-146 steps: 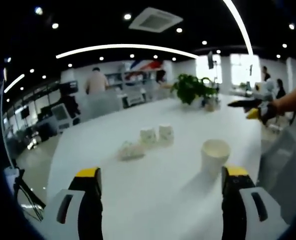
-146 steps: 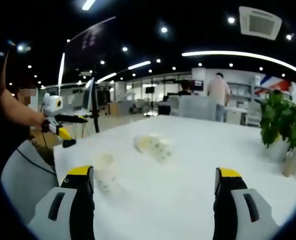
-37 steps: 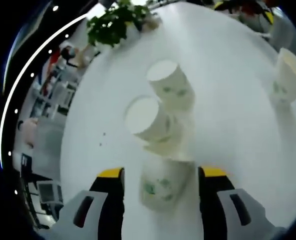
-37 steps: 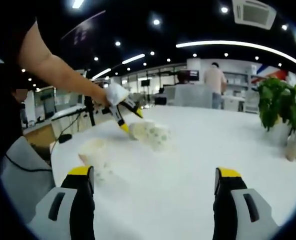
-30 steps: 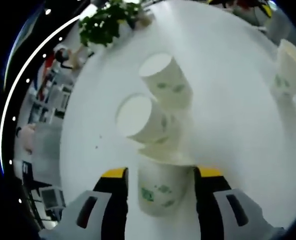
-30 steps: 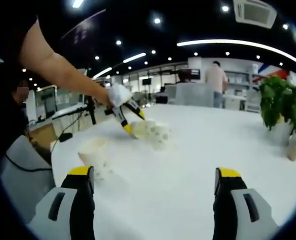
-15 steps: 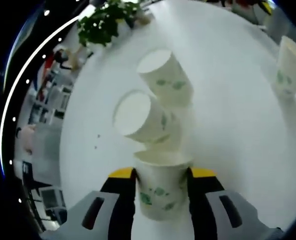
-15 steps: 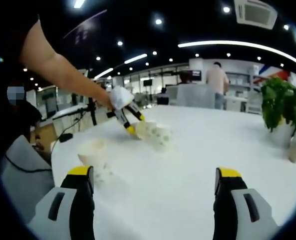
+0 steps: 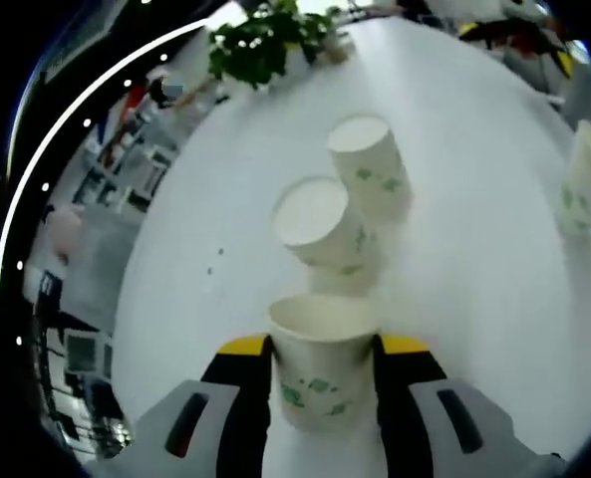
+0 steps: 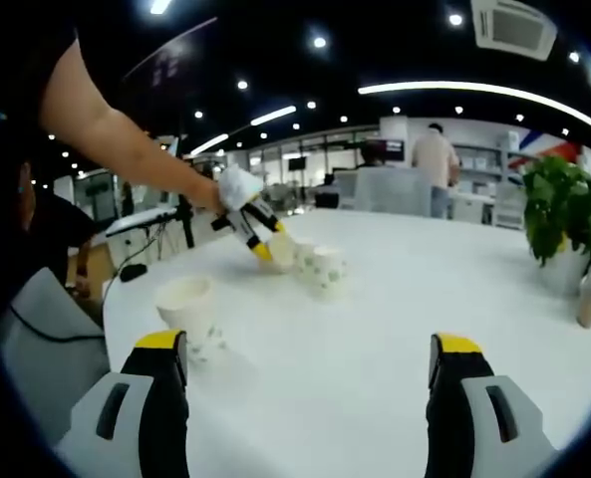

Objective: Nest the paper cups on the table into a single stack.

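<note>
Gripped cup [image 9: 324,370]: thin paper, light, crushable; I take it mid-wall, gently. Left gripper [image 9: 323,383] pinches it, just before two upright cups [image 9: 347,214] on the white table [image 9: 474,249]. Fourth cup [image 10: 186,304] apart. Right gripper [image 10: 308,393] gapes wide, empty.

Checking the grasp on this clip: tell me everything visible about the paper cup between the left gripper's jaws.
The held cup is white paper with small green leaf prints on its wall and a rolled rim. It stands mouth up, looks empty, and the left gripper has its yellow-tipped jaws pressed against both sides. Whether its base rests on the white table cannot be told. Just beyond it stand two more printed cups. In the right gripper view the same gripper clamps it beside them.
</note>
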`<state>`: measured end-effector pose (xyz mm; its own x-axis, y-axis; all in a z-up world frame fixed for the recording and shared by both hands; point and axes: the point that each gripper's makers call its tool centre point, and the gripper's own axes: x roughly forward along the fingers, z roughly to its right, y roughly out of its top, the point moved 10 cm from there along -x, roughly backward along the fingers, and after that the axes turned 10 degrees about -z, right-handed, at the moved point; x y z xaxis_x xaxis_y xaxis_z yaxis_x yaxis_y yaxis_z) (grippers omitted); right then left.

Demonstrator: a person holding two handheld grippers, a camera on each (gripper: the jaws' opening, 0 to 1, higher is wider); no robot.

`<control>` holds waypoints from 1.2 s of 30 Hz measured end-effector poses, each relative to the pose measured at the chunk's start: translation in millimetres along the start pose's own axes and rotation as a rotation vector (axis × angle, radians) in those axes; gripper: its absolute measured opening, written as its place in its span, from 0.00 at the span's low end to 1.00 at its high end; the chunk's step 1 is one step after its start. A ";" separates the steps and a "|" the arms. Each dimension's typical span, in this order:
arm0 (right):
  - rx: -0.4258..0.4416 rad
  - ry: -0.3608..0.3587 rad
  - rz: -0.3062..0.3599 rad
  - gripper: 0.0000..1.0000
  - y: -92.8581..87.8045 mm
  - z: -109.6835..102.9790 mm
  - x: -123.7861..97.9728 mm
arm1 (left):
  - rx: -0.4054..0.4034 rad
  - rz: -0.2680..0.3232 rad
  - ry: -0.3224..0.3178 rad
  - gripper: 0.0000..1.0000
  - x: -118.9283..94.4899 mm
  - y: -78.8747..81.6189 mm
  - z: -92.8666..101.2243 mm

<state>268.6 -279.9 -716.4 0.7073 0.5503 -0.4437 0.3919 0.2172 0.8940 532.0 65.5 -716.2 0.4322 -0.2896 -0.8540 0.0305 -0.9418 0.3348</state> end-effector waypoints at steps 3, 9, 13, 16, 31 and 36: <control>0.002 0.001 0.004 1.00 1.4 -0.2 0.1 | -0.093 0.047 0.000 0.39 -4.6 -3.3 -1.0; -0.006 0.004 0.002 1.00 3.9 -0.3 0.8 | -0.247 0.129 0.044 0.39 -17.0 -7.7 -8.8; -0.014 0.006 0.004 1.00 6.9 -1.2 0.6 | -0.404 0.231 0.074 0.39 -28.0 -6.9 -17.4; -0.019 0.008 0.005 1.00 9.0 -1.6 0.9 | -0.495 0.303 0.086 0.39 -35.0 -6.1 -20.8; -0.037 0.011 0.009 1.00 15.7 -2.0 -1.5 | -0.867 0.636 0.122 0.38 -60.5 1.4 -30.4; -0.044 0.014 0.006 1.00 16.4 -1.6 -1.0 | -0.884 0.670 0.128 0.39 -67.0 3.7 -32.8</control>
<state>273.4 -275.6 -701.2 0.7009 0.5628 -0.4381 0.3617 0.2490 0.8984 532.8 87.0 -644.6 0.6897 -0.6256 -0.3645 0.3646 -0.1348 0.9214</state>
